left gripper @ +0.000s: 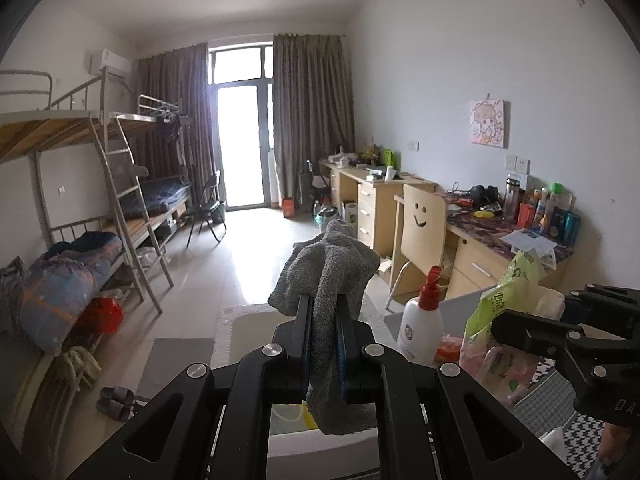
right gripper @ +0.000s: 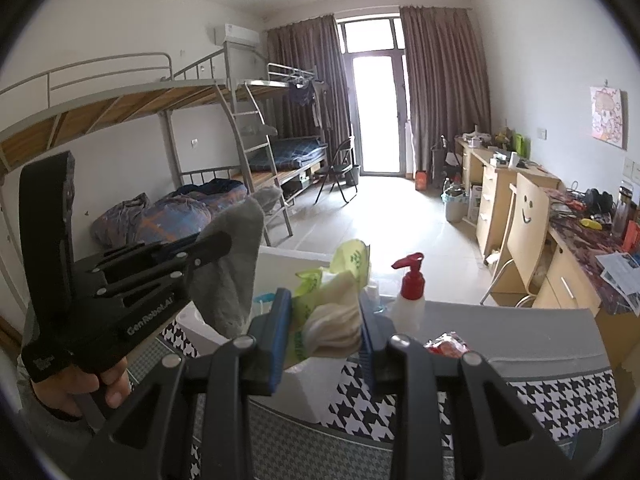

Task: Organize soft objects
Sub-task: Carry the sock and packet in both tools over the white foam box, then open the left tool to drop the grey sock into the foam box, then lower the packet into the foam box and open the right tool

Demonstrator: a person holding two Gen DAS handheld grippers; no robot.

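My left claw [left gripper: 323, 312] is pressed tight on a grey sock [left gripper: 326, 276]. In the left view the sock's long axis runs along the fingers, from 6 o'clock up to 12: a short end hangs below the pads, and the bigger bunched end flops over the tips, pointing toward the window [left gripper: 240, 128]. The right view shows the same claw [right gripper: 224, 240] from the side at 9 o'clock, with my hand [right gripper: 80, 384] on its handle; there the sock [right gripper: 232, 264] droops down from the tips, one end poking up toward 1 o'clock.

My right claw [right gripper: 326, 320] is part-way closed, pinching a cream sock [right gripper: 336, 320] together with a green bag [right gripper: 348, 264]. The sock is balled between the blue pads [right gripper: 280, 332], so I cannot tell its long axis; the bag stands up out of the grip toward 12.

Only the right view shows that cream sock plainly; in the left view the right claw [left gripper: 500, 326] comes in from 3 o'clock, its tips against the bag [left gripper: 504, 300], and the grip is hidden. Both views show the pump bottle [left gripper: 422, 328] with a red top on the grey counter [right gripper: 520, 328]. The right view also shows a white bin [right gripper: 296, 384] below the claws on a houndstooth cloth [right gripper: 560, 396]. The left view alone shows slippers [left gripper: 116, 402] on the floor at 8 o'clock.
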